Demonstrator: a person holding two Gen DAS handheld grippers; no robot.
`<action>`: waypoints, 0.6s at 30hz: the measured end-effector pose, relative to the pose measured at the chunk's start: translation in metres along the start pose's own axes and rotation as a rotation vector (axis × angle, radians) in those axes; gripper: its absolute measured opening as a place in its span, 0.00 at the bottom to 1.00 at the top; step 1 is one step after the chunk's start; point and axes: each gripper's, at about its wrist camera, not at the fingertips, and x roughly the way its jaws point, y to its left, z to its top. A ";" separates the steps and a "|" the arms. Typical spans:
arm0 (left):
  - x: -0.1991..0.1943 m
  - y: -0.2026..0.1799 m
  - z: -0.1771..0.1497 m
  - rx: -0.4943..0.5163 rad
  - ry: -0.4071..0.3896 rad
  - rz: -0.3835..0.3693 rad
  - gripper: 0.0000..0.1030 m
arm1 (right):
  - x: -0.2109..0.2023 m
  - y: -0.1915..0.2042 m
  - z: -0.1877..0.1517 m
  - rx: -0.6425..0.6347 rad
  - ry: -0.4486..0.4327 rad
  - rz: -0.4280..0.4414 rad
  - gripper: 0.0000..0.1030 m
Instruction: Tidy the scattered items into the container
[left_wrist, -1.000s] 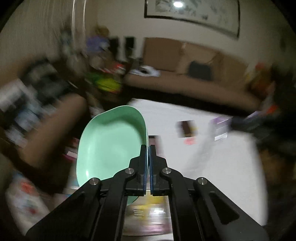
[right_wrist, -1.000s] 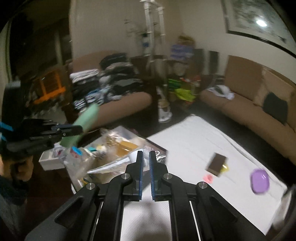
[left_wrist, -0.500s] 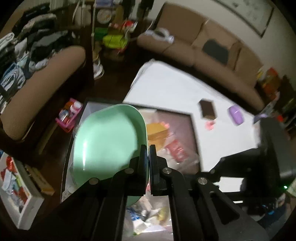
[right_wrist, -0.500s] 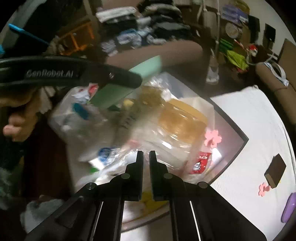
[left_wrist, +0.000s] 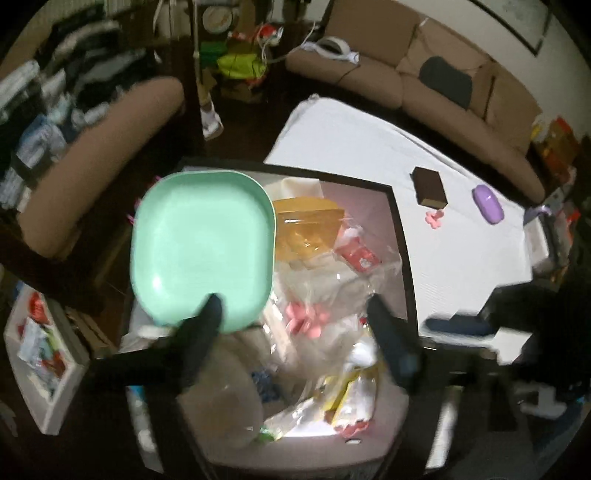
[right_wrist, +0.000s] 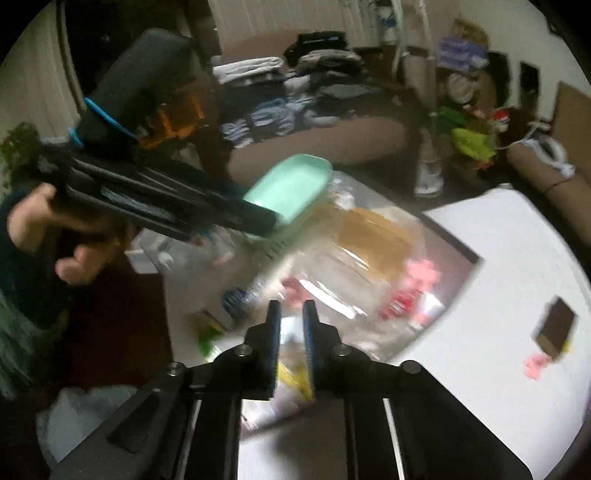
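Observation:
A mint green plate (left_wrist: 201, 247) hangs over the far left part of the dark-rimmed container (left_wrist: 397, 221), which holds plastic bags and packets. My left gripper (left_wrist: 295, 314) is wide open; its left finger (left_wrist: 207, 325) overlaps the plate's near edge. In the right wrist view the plate (right_wrist: 291, 188) sits at the left gripper's tip above the container (right_wrist: 458, 249). My right gripper (right_wrist: 291, 317) is nearly shut, a narrow gap between its fingers, empty above the container's near side. A brown block (left_wrist: 428, 186), a pink flower piece (left_wrist: 434, 218) and a purple case (left_wrist: 488, 203) lie on the white table.
The white table (left_wrist: 443, 258) lies right of the container. A brown armchair (left_wrist: 92, 162) stands at left, a sofa (left_wrist: 424, 85) behind the table. A white box of clutter (left_wrist: 44, 350) sits on the floor at left. Folded clothes (right_wrist: 295, 99) pile on a far seat.
My left gripper has opened from shut on the plate to wide open. The plate now lies flatter over the container. My right gripper has opened slightly and shifted over the container.

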 end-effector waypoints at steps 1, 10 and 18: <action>-0.008 -0.005 -0.004 0.010 -0.013 0.025 0.90 | -0.006 -0.002 -0.007 0.010 0.006 -0.031 0.40; -0.048 -0.114 -0.017 0.096 -0.095 -0.047 1.00 | -0.111 -0.055 -0.105 0.213 -0.095 -0.233 0.73; 0.034 -0.287 -0.024 0.213 -0.164 -0.189 1.00 | -0.217 -0.141 -0.232 0.461 -0.055 -0.486 0.73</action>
